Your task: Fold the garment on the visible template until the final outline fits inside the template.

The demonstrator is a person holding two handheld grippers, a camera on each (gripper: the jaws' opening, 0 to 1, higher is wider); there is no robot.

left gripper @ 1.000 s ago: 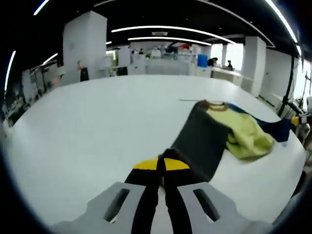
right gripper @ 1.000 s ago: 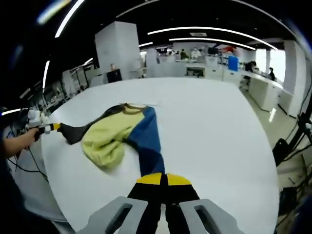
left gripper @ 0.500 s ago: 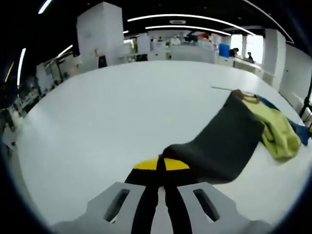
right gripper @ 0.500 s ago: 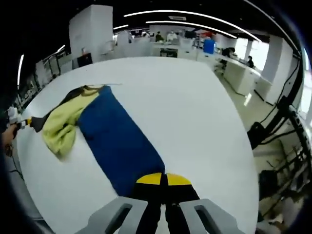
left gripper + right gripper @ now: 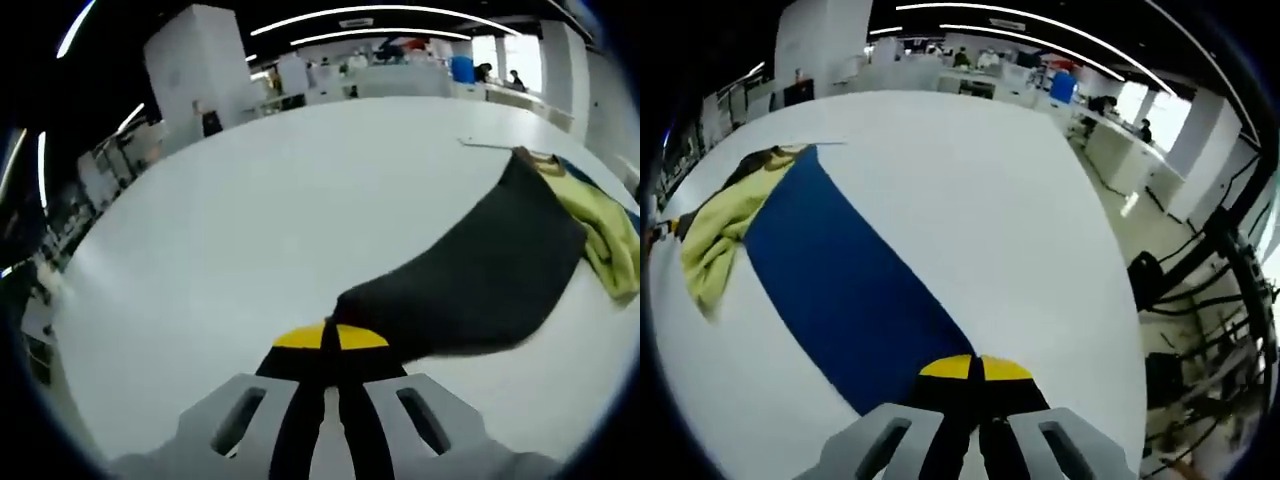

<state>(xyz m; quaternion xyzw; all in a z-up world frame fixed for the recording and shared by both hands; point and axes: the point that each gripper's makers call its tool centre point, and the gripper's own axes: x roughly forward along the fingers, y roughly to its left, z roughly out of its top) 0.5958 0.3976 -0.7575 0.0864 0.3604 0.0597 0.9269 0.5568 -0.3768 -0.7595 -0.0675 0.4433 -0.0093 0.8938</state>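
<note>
Dark sleeve (image 5: pixel 470 280) sits clamped in the left gripper (image 5: pixel 331 345); blue sleeve (image 5: pixel 840 290) in the right gripper (image 5: pixel 978 372). Pull evenly outward, keeping tension level so the yellow body (image 5: pixel 715 235) flattens.

White table (image 5: pixel 230 220), white pillar (image 5: pixel 195 60) behind, ceiling light strips (image 5: pixel 970 10), dark cables (image 5: pixel 1200 260)

A large open-plan lab or office hall: a dark ceiling with long curved light strips (image 5: pixel 380 10), thick white square pillars (image 5: pixel 195 60), and rows of white benches (image 5: pixel 1120 150) at the back where people (image 5: pixel 515 78) stand or sit. A broad white table (image 5: pixel 250 200) takes up the foreground, and black stands with cables (image 5: pixel 1200 270) crowd the floor beside it
</note>
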